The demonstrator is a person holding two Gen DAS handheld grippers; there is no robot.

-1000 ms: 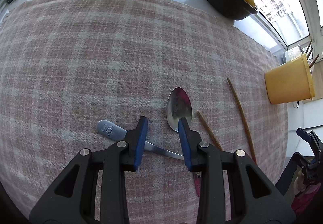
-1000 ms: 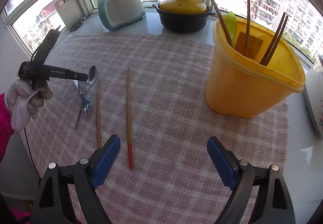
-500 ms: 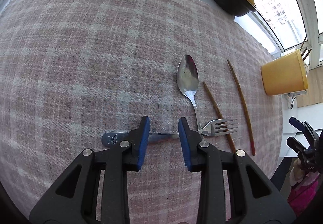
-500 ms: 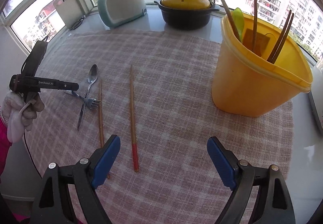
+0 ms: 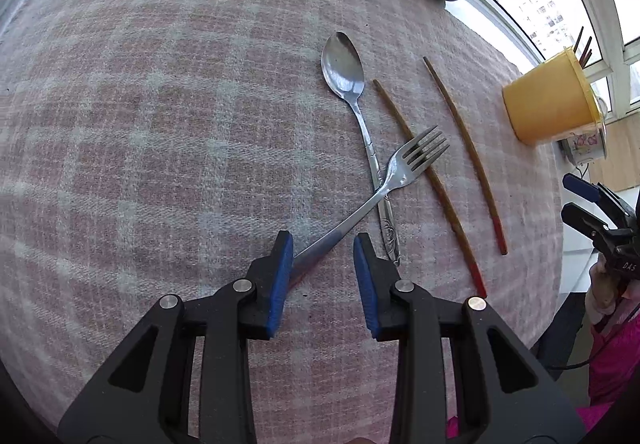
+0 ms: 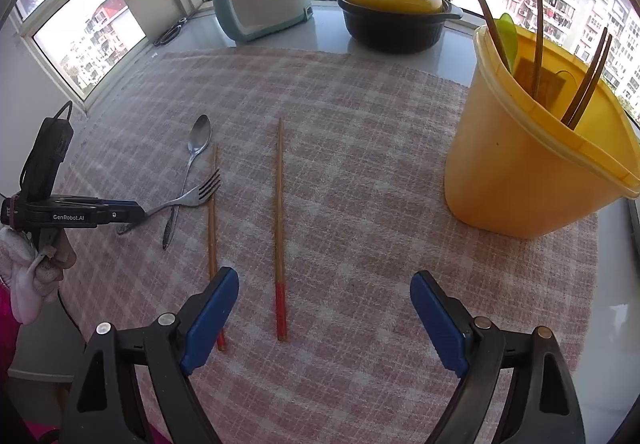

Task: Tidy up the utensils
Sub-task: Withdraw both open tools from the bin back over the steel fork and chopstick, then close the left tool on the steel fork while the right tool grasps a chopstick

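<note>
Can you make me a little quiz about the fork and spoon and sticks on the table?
1. True or false: the fork lies across the spoon.
2. How many chopsticks lie on the checked cloth?
   A. one  B. two  C. four
3. Fill in: the wide-open right gripper hangs above the cloth, holding ____.

Key: 1 true. 2 B; more chopsticks stand in the yellow bucket. 3 nothing. The left gripper has the fork's handle between its pads, which do not visibly pinch it.
</note>
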